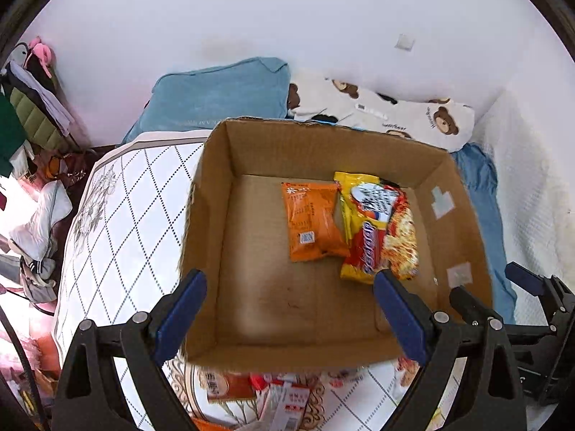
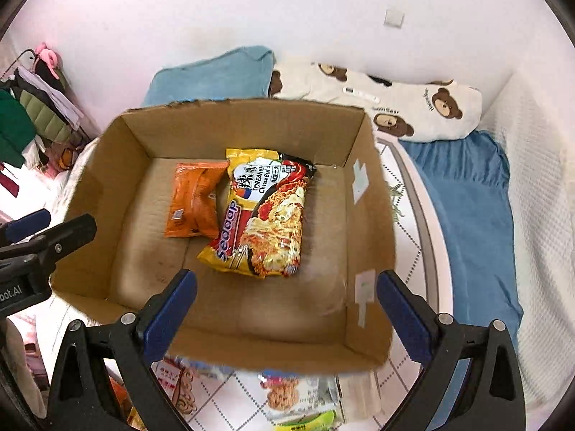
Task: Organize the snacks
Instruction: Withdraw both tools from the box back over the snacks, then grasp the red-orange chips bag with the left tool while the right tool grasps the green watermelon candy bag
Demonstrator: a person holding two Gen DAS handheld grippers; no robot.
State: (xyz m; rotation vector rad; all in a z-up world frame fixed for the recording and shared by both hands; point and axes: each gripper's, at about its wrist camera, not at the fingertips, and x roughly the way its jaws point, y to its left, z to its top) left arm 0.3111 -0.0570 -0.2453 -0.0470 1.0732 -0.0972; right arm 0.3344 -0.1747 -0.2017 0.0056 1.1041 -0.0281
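Observation:
An open cardboard box [image 1: 212,237] [image 2: 115,165] sits on the bed. Inside lie an orange snack packet [image 1: 311,221] [image 2: 194,201] and a yellow noodle packet [image 1: 381,230] [image 2: 266,215], side by side and overlapping. My left gripper [image 1: 291,287] hangs open above the box's near half, nothing between its blue pads. My right gripper [image 2: 287,287] is open too, over the box's near right part, empty. Each gripper shows at the edge of the other's view. Several more snack packets [image 1: 258,391] [image 2: 294,395] lie on the bed in front of the box, partly hidden by its near wall.
The box rests on a white quilted mattress [image 1: 118,222]. Behind it lie a blue pillow [image 1: 219,93] [image 2: 212,75] and a bear-print pillow [image 1: 402,111] [image 2: 406,100]. A blue cloth [image 2: 474,215] lies to the right. Clothes [image 1: 32,115] pile up at the left.

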